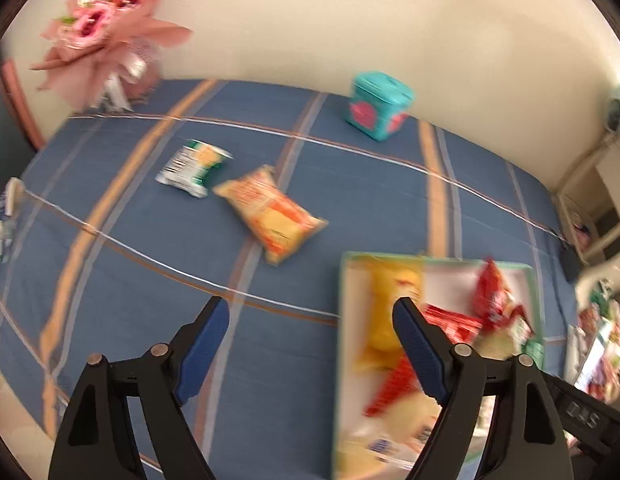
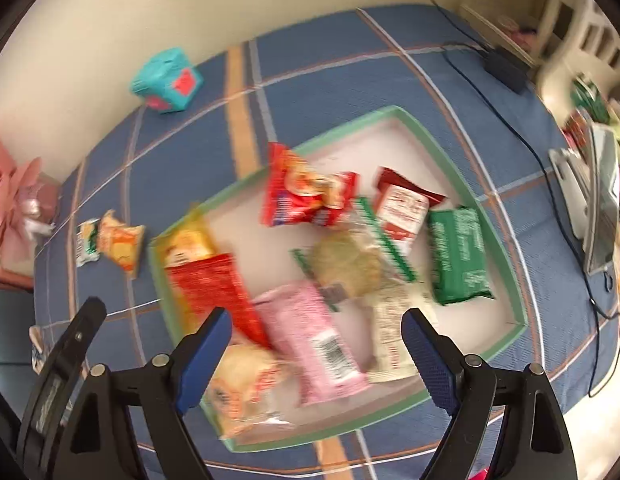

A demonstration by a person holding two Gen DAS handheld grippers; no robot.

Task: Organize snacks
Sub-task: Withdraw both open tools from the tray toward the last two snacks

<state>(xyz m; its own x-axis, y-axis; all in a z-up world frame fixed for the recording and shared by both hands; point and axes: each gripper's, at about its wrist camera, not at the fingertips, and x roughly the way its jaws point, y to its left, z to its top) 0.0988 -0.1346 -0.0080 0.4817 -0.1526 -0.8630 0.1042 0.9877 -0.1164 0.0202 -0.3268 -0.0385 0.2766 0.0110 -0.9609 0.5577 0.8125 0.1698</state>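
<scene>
A green-rimmed white tray [image 2: 406, 120] lies on the blue plaid cloth and holds several snack packets: red [image 2: 306, 194], pink [image 2: 322, 340], green [image 2: 458, 256] and yellow ones. The tray also shows in the left wrist view [image 1: 342, 320]. Outside it lie an orange packet [image 1: 274, 212] and a green-white packet [image 1: 194, 168]. My left gripper [image 1: 310, 340] is open and empty, above the cloth beside the tray's left rim. My right gripper [image 2: 316, 344] is open and empty, over the pink packet at the tray's near side.
A teal tin [image 1: 380, 104] stands by the wall. A pink bouquet [image 1: 106, 28] is at the far left corner. A black cable [image 2: 550, 168] runs across the cloth at the right. More packets [image 2: 598, 120] and a white stand sit at the right edge.
</scene>
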